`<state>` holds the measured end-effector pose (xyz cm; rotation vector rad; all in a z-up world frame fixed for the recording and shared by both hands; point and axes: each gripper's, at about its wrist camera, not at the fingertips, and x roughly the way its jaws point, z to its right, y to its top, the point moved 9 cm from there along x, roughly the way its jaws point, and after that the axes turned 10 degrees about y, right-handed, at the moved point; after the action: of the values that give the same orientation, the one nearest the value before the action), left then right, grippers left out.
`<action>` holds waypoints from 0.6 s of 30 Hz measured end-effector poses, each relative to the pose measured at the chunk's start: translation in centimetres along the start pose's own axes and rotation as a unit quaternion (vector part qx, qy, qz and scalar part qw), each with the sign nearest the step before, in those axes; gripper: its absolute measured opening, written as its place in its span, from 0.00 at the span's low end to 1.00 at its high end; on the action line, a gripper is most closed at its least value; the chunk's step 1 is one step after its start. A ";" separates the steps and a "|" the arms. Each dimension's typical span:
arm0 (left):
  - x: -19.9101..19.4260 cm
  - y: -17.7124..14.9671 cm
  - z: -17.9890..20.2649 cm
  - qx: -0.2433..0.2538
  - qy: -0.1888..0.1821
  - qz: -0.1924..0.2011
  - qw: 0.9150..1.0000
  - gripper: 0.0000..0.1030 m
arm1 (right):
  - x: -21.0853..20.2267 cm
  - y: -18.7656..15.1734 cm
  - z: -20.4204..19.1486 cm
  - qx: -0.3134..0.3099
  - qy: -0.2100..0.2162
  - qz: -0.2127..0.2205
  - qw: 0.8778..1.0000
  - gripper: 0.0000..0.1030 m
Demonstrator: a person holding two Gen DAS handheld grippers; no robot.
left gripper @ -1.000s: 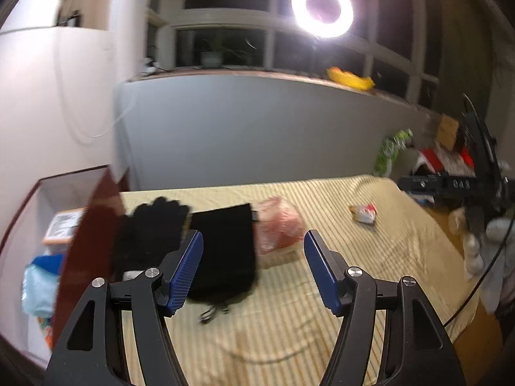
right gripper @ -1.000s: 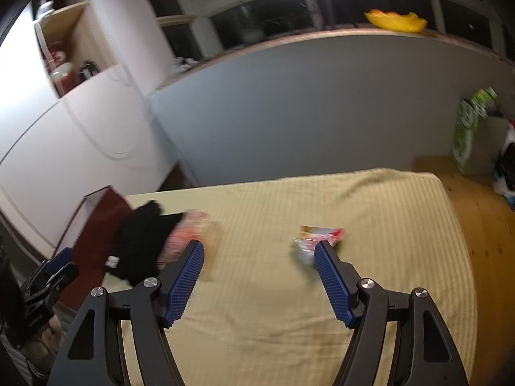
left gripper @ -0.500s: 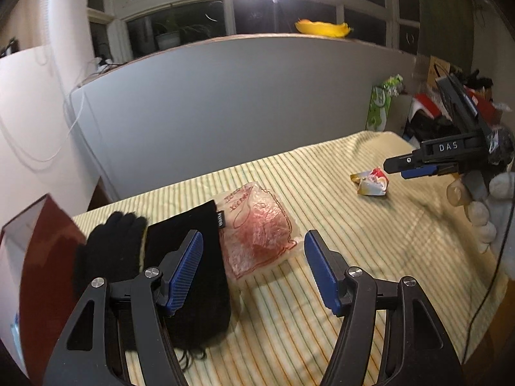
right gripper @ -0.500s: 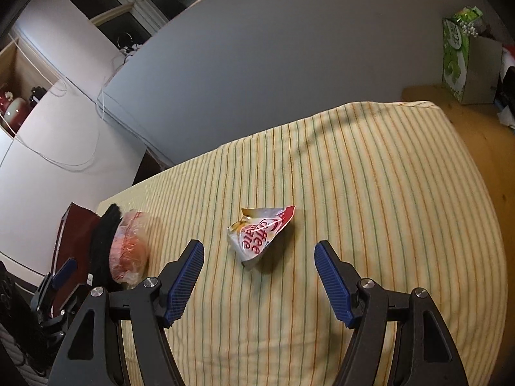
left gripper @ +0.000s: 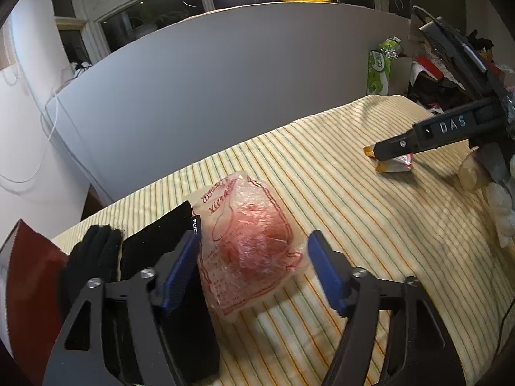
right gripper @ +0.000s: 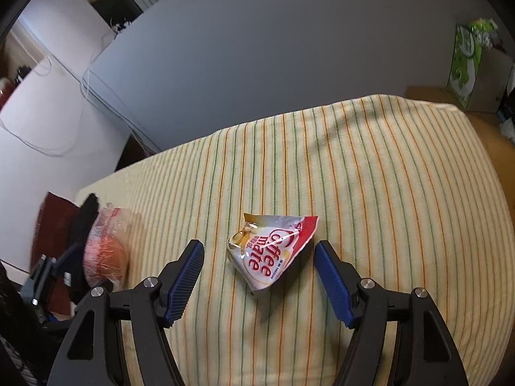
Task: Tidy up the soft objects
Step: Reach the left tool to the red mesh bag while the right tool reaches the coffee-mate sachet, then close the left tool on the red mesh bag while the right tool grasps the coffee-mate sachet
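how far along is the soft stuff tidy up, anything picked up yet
Nothing looks sorted yet, and neither gripper holds anything. The left gripper, jaws opening, frames the clear plastic bag with red contents; the right gripper, open, frames the crumpled white and red coffee creamer packet. Both lie untouched on the striped yellow cloth. The black knit glove and folded black fabric also remain.

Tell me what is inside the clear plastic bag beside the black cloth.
The clear plastic bag with red printing holds a crumpled pinkish-red mass, but the wrinkled film blurs it, so I cannot tell what it is. Anything behind or beneath that mass is covered.
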<state>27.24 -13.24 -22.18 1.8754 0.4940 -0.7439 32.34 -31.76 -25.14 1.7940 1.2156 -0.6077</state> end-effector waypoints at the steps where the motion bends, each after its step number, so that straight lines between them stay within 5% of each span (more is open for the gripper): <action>1: 0.2 0.0 0.0 -0.001 0.000 0.000 1.000 0.71 | 0.1 0.0 -0.1 -0.006 -0.007 0.000 1.000 0.66; 5: 0.8 0.1 -0.1 -0.003 -0.001 -0.003 1.000 0.71 | 0.3 0.1 -0.1 -0.020 -0.029 0.001 0.999 0.63; 10: 1.6 0.1 -0.1 -0.004 0.002 -0.007 1.000 0.72 | 0.5 0.0 -0.3 -0.044 -0.062 0.000 0.997 0.49; 14: 2.3 -0.2 0.2 -0.010 -0.005 -0.015 1.000 0.58 | 0.2 -0.1 -0.1 -0.046 -0.064 0.000 0.997 0.39; 18: 2.3 -0.1 0.0 -0.024 -0.009 -0.013 1.000 0.53 | -0.1 -0.2 0.2 -0.046 -0.059 0.001 0.997 0.36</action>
<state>28.83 -13.21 -23.87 1.8197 0.5217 -0.7593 32.12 -31.90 -25.26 1.6599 1.1422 -0.6380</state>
